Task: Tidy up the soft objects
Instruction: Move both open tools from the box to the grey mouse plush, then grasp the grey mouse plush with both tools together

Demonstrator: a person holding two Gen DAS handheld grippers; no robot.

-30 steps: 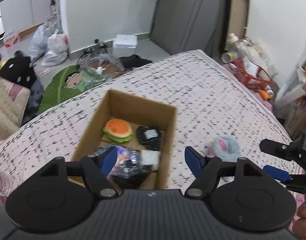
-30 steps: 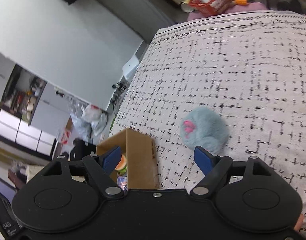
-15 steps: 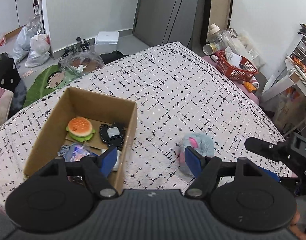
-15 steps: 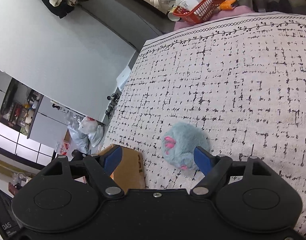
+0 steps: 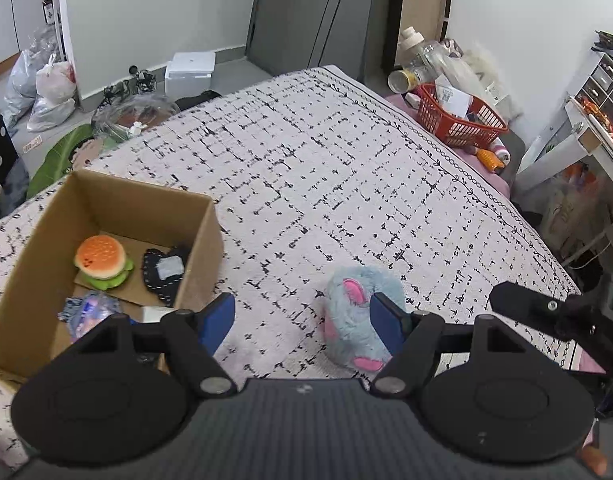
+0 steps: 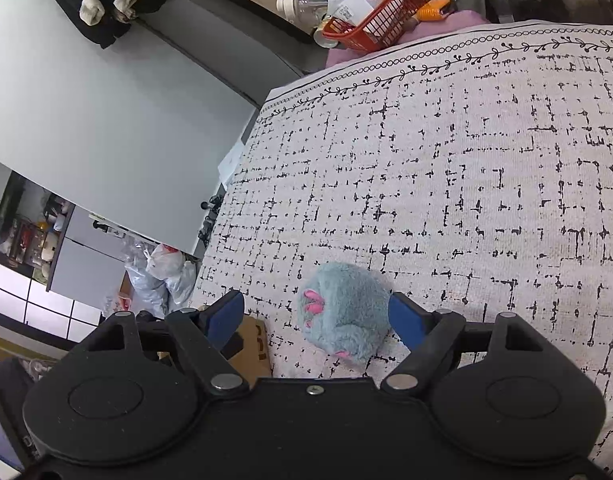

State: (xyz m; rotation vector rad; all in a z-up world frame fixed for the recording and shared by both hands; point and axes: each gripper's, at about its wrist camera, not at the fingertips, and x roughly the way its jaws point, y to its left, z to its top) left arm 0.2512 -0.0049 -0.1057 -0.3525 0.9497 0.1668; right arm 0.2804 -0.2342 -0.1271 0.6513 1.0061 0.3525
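Since one second ago the left hand-held gripper [image 5: 302, 316] has moved away from above the cardboard box [image 5: 202, 240] and to the right, so the box now lies at the left of its view and the blue plush toy [image 5: 356, 314] sits between its blue fingers [image 5: 217, 320], close to the right one. Both fingers stand wide apart and hold nothing. The right hand-held gripper [image 6: 314, 316] has also come nearer to the toy, which was further ahead before and now fills the space just in front of it, nearer to its right finger [image 6: 406, 322] than to the left one. Its fingers are also spread wide, and it is hard to tell if the right one touches the fur or is only just beside it. The toy is light blue with pink patches and lies on the bed [image 5: 346, 184], on a white cover with a black broken-line pattern, a little to the right of the box. Inside the box there are a plush hamburger [image 5: 102, 260] with an orange bun, a dark fabric piece [image 5: 164, 274] with a grey patch and white stitching, and a shiny bluish packet [image 5: 88, 312]. In the left view, one black part of the right hand-held gripper shows at the right edge, near the toy. A red basket [image 5: 454, 120] stands beyond the far edge of the bed.
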